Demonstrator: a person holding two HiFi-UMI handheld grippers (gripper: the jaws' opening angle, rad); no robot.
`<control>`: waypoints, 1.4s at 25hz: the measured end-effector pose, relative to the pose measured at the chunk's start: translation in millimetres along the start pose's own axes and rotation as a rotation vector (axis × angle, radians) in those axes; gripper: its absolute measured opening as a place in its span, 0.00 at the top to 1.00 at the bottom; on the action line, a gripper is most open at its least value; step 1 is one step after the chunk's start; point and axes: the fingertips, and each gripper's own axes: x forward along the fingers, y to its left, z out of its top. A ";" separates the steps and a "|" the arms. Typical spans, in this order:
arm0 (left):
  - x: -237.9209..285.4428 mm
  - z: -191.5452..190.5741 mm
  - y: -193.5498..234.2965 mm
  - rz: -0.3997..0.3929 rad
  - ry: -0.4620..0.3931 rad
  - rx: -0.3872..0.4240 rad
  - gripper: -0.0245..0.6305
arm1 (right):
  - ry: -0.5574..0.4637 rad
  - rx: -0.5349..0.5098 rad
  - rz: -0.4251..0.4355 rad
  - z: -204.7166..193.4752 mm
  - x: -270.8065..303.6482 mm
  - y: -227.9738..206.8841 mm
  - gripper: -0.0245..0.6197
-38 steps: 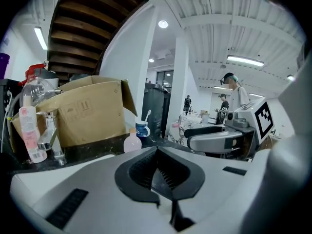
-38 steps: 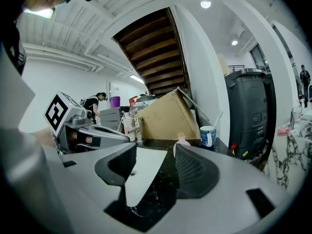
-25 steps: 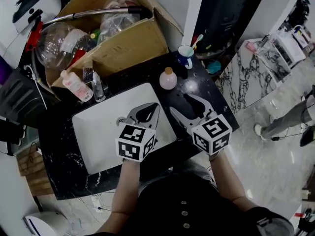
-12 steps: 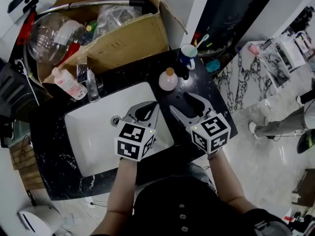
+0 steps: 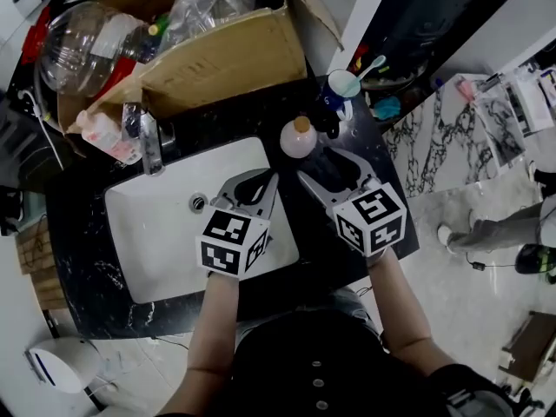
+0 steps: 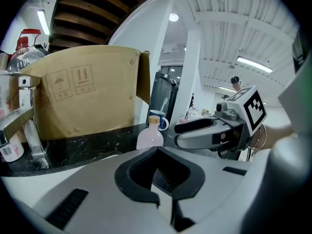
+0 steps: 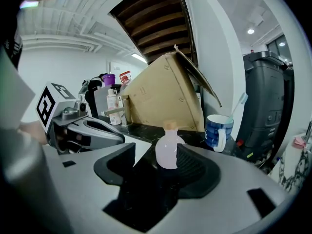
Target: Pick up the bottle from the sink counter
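The bottle (image 5: 298,139) is round and pale pink with a cork cap. It stands upright on the black counter (image 5: 95,259) behind the sink's right corner. My right gripper (image 5: 323,165) is open, and its jaws have just been opening. Nothing is between them; the bottle (image 7: 169,152) stands just past the tips, in line with the gap of the right gripper (image 7: 156,153). My left gripper (image 5: 261,178) hovers over the white sink basin (image 5: 165,233), shut with its tips touching and empty. In the left gripper view the bottle (image 6: 149,135) shows ahead, the right gripper (image 6: 178,134) beside it.
A blue mug (image 5: 340,85) with a toothbrush stands right behind the bottle. A large cardboard box (image 5: 221,55) full of clutter fills the back. The faucet (image 5: 143,133) and a small pink-labelled bottle (image 5: 104,133) stand at the sink's far left. The counter's right edge drops to the floor.
Both grippers have moved forward and lower toward the back of the counter. The right gripper's tips now sit closer to the bottle. The bottle has not moved.
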 end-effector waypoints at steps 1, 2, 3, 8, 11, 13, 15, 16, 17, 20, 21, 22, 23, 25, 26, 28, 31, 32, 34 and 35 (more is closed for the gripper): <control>2.7 -1.3 0.9 0.002 0.002 -0.008 0.94 | 0.009 -0.002 0.000 -2.2 3.5 -4.0 0.56; 5.1 -2.9 2.2 0.007 0.007 -0.015 0.94 | 0.019 -0.002 0.001 -4.3 7.2 -7.6 0.55; 7.4 -4.4 3.8 0.012 0.013 -0.021 0.94 | 0.028 0.000 0.004 -6.2 11.0 -10.8 0.52; 19.0 -8.2 13.5 0.025 0.022 -0.042 0.94 | 0.036 0.003 0.027 -7.4 27.4 -21.8 0.48; 26.2 -10.4 17.7 0.018 0.028 -0.037 0.94 | 0.045 0.004 0.032 -9.6 36.2 -27.8 0.48; 29.7 -11.7 21.7 0.023 0.030 -0.037 0.94 | 0.059 -0.002 0.040 -12.0 42.7 -30.5 0.47; 32.5 -13.3 25.7 0.029 0.032 -0.042 0.94 | 0.077 -0.015 0.048 -14.7 49.3 -32.0 0.45; 33.5 -14.3 27.4 0.030 0.032 -0.047 0.94 | 0.086 -0.022 0.050 -16.3 52.6 -32.6 0.45; 34.3 -16.0 28.6 0.030 0.034 -0.052 0.94 | 0.094 -0.029 0.052 -18.1 55.8 -32.9 0.44; 36.4 -22.4 32.1 0.034 0.047 -0.062 0.94 | 0.114 -0.043 0.063 -23.5 64.7 -33.3 0.44; 37.1 -23.8 33.9 0.037 0.050 -0.063 0.94 | 0.117 -0.045 0.067 -24.2 67.9 -33.5 0.44; 37.6 -24.8 35.7 0.039 0.052 -0.064 0.94 | 0.120 -0.046 0.069 -24.4 70.9 -33.7 0.43; 38.1 -25.6 37.1 0.042 0.053 -0.066 0.94 | 0.122 -0.049 0.071 -24.3 73.6 -34.0 0.43; 39.2 -27.2 38.5 0.046 0.055 -0.069 0.94 | 0.128 -0.063 0.075 -23.5 78.4 -35.1 0.42; 39.8 -28.1 38.7 0.046 0.057 -0.070 0.94 | 0.132 -0.070 0.079 -23.0 80.6 -35.2 0.41; 41.0 -29.4 39.7 0.048 0.057 -0.074 0.94 | 0.142 -0.086 0.092 -22.1 84.9 -33.8 0.40; 42.7 -29.5 42.4 0.053 0.050 -0.089 0.94 | 0.156 -0.104 0.103 -22.8 89.5 -31.9 0.40; 43.2 -29.3 43.1 0.054 0.047 -0.091 0.94 | 0.161 -0.108 0.105 -23.8 91.4 -31.4 0.40; 43.9 -29.4 44.1 0.055 0.045 -0.092 0.94 | 0.172 -0.119 0.108 -26.1 95.5 -30.5 0.39; 44.3 -29.7 44.4 0.056 0.046 -0.093 0.94 | 0.177 -0.123 0.111 -26.8 97.2 -30.3 0.39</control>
